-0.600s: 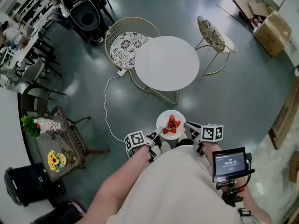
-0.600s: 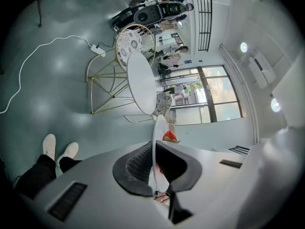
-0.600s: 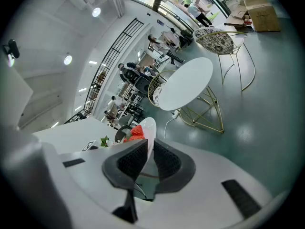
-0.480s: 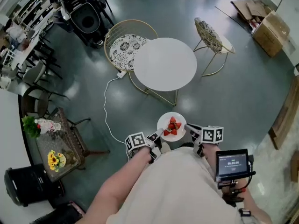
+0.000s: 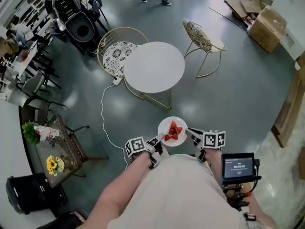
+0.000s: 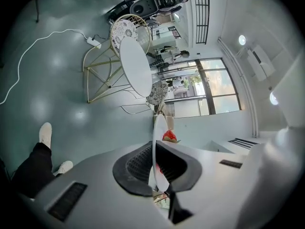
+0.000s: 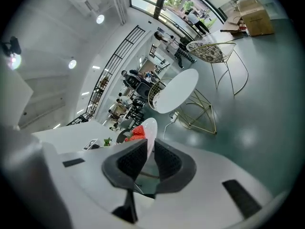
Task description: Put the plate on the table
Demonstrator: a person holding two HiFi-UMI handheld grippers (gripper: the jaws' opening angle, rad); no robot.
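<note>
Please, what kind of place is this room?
Probably a café or a lounge-style indoor hall: a round white table with two gold wire chairs, rows of dark chairs along the left, and a polished grey floor. The plate of strawberries fits that.

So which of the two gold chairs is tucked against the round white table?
The chair left of the table in the head view: the tabletop overlaps its seat. The other chair stands clear, off to the right.

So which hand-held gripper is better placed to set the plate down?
Left hand-held gripper, marginally: it and the right hand-held gripper clamp opposite rims of the white plate of strawberries, but the round white table lies ahead-left.
</note>
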